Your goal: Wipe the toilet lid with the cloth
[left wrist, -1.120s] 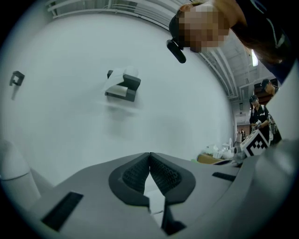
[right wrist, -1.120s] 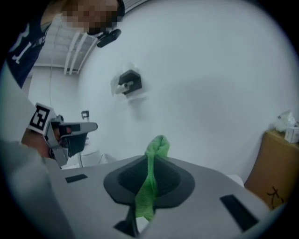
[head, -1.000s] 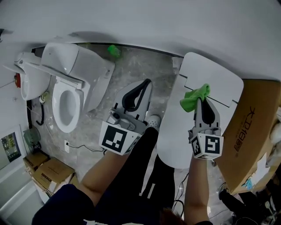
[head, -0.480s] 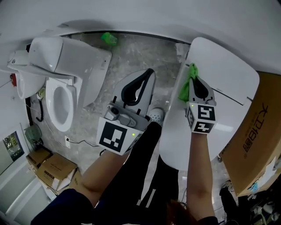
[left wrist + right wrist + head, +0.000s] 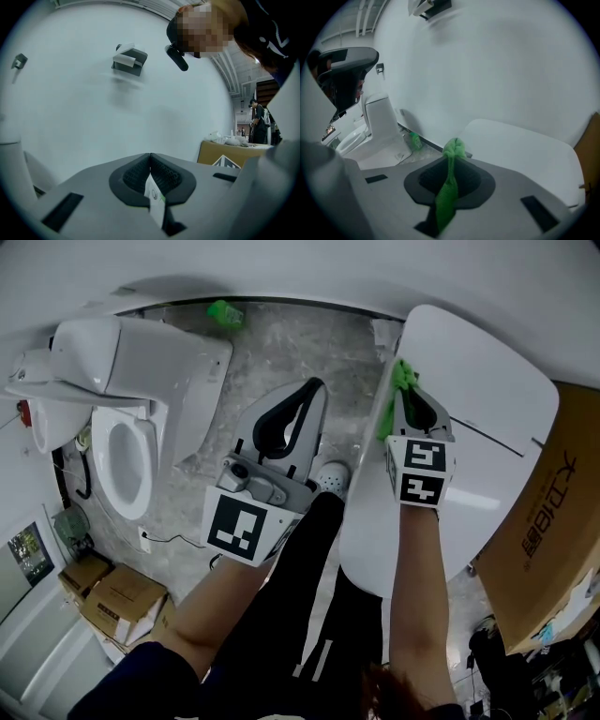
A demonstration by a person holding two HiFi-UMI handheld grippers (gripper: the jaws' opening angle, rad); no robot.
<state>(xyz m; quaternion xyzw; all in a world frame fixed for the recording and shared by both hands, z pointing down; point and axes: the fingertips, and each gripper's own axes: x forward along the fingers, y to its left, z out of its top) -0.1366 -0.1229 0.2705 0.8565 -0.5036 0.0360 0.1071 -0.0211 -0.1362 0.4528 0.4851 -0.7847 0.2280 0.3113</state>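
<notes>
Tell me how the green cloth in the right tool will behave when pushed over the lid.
Likely floppy: the green cloth runs as a thin crumpled strip between the shut jaws of the right tool. Probably light: only a small bunched tip stands past them. Pushed over the smooth toilet lid, it may fold rather than slide flat.

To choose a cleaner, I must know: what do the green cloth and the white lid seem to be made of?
The green cloth looks like soft knitted or microfibre textile: fine mesh texture, hanging limp. The white lid seems hard plastic, smooth and slightly glossy, judging by its even surface and faint sheen; I cannot be sure.
</notes>
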